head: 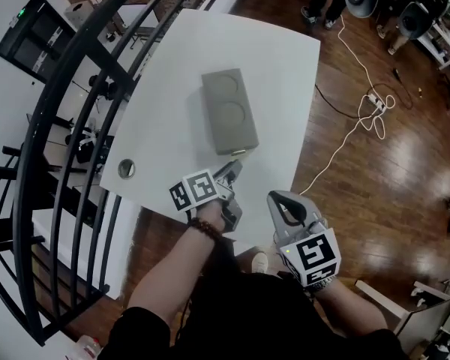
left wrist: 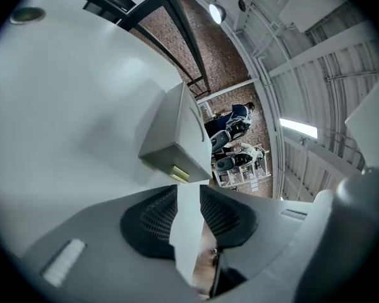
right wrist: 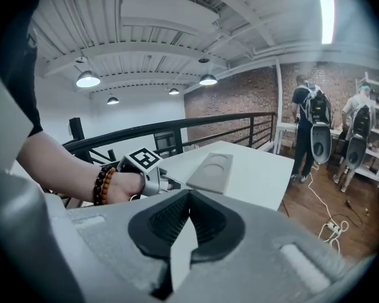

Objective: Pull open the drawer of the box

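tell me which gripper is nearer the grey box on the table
Left. The left gripper is at the box's near end, jaws apart just short of its drawer pull. The right gripper is held further back and to the right, clear of the box.

- The left gripper (left wrist: 189, 193) has its jaws apart, with nothing between them but bare white table (left wrist: 69, 118).
- Just beyond the tips lies a grey box (left wrist: 170, 128), its yellowish tab (left wrist: 180, 173) facing the gripper.
- A black railing (left wrist: 177, 17) runs behind the table.
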`<state>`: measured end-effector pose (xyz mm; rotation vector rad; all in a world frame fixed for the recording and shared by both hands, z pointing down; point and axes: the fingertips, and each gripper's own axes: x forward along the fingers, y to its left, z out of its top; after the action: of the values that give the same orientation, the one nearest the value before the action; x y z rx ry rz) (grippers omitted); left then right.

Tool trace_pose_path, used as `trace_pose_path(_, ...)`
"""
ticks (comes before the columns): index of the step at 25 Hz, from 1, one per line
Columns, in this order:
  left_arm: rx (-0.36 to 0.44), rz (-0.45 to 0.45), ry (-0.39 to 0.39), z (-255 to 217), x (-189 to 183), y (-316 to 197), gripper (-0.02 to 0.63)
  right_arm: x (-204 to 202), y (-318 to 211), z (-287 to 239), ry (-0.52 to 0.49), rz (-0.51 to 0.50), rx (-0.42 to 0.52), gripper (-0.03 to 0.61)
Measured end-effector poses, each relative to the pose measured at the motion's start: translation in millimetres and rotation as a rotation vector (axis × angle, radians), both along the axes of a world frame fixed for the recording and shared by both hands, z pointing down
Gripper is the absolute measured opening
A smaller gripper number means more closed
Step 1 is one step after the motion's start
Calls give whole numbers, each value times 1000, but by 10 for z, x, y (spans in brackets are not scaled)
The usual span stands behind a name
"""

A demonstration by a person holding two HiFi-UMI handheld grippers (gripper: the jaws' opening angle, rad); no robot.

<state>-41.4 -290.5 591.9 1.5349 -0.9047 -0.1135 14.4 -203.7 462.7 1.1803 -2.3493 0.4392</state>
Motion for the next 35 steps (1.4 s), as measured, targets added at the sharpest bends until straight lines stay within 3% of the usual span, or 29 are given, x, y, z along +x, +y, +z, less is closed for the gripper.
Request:
trace_pose_path(11,-72,-9,50,252,27,-175,147,50,-87,136,2,52,-36,-8)
trace_pose_path(17,-63,-25,75,259,26,-247,138,77,-99,176,7,65,-41,-8)
trace_pose_path(22,-43,-26,93,210,59,-241,92,88,-67,179,6,64,-44,-8)
trace_pose_path(35,-44,-26,109,227,65,-110,81,98,40,170,6,57,-32,-8)
